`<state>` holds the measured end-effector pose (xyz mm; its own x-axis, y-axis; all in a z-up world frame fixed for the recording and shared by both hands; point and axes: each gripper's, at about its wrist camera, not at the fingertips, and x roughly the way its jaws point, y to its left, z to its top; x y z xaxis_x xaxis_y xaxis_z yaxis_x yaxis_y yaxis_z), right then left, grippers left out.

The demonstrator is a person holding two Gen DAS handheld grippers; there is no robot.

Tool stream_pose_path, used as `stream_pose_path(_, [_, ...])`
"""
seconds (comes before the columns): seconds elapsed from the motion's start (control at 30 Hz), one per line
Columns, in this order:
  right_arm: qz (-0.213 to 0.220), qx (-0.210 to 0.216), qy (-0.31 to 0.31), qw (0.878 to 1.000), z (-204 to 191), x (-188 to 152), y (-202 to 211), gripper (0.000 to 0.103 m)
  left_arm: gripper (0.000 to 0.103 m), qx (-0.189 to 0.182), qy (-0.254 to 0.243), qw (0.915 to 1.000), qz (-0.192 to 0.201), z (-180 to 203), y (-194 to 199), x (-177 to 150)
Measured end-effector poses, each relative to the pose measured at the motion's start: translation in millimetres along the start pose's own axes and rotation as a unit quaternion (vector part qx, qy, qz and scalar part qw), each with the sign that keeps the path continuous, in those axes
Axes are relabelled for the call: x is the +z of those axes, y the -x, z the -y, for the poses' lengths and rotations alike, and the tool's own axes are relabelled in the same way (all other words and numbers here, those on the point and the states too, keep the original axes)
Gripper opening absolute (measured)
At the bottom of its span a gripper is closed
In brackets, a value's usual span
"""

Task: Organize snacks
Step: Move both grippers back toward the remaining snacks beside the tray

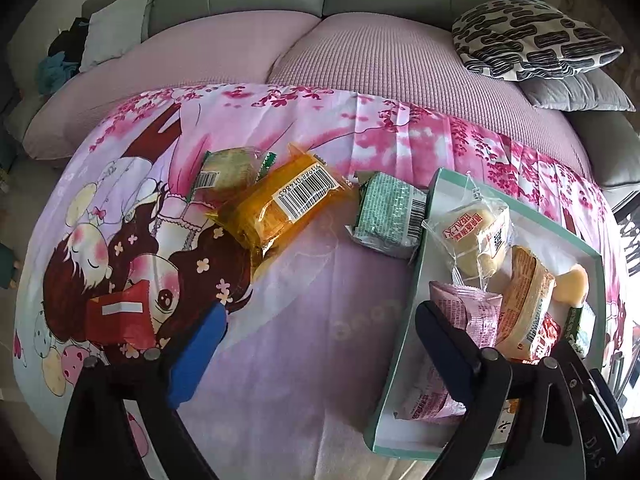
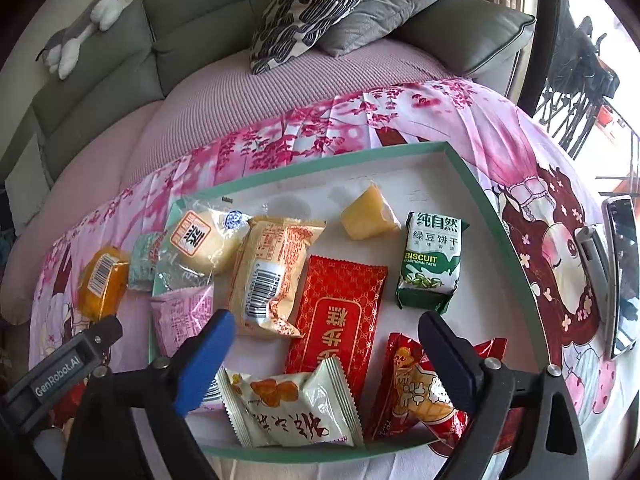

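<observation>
Cartoon-print cloth (image 1: 304, 320) carries teal-rimmed tray (image 2: 486, 204) at 3 o'clock, orange snack packet (image 1: 276, 208) at 12. Left gripper (image 1: 320, 344) and right gripper (image 2: 326, 344) both released, empty.

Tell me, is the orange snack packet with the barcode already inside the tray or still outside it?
Outside. The orange packet lies on the printed cloth, left of the tray's green rim, with a green packet between them.
</observation>
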<state>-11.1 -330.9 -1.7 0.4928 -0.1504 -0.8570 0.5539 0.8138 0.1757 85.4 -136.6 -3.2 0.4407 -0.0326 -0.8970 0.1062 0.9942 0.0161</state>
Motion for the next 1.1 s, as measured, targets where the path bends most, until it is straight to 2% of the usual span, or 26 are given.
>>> stream_pose_path(0.33, [0.001,0.005,0.019,1.0,-7,-1,-1,0.103,0.096,-0.004,-0.003,1.0,0.001,-2,2,2])
stream_pose_path(0.5, [0.012,-0.013,0.029,0.999,-14,-2,3,0.103,0.096,-0.01,0.0,0.9999,-0.002,-5,3,2])
stream_pose_path(0.6, [0.015,0.005,0.011,1.0,-12,-3,7,0.103,0.096,-0.01,0.005,0.9999,0.002,-8,7,2])
stream_pose_path(0.87, [0.017,0.02,0.013,1.0,-25,-9,17,0.103,0.096,-0.001,0.023,0.9997,-0.006,-29,10,0])
stream_pose_path(1.1, [0.003,0.028,0.044,0.999,-55,-37,28,0.103,0.096,0.006,0.036,0.9993,-0.007,-59,17,-13])
